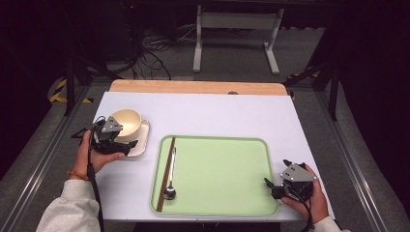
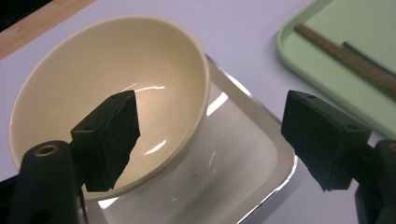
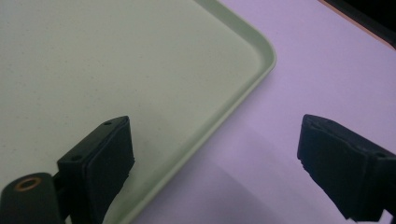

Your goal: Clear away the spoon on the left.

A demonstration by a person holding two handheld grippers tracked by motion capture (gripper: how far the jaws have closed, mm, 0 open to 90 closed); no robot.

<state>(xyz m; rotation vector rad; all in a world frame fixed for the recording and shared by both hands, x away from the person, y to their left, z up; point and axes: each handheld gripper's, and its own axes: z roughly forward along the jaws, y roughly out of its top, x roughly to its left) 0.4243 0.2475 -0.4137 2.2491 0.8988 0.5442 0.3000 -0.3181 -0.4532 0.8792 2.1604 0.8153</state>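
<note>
A cream bowl stands on a small white square plate at the table's left. My left gripper is open right over them. One jaw hangs over the bowl's inside and the other just past the plate's outer edge, neither touching. A pale green tray lies in the middle. On its left side lie brown chopsticks and a metal spoon. My right gripper stands open across the tray's right rim, holding nothing.
The white table top has a wooden strip along its far edge. Beyond it the floor holds cables and a white stand. Most of the tray's surface to the right of the spoon is bare.
</note>
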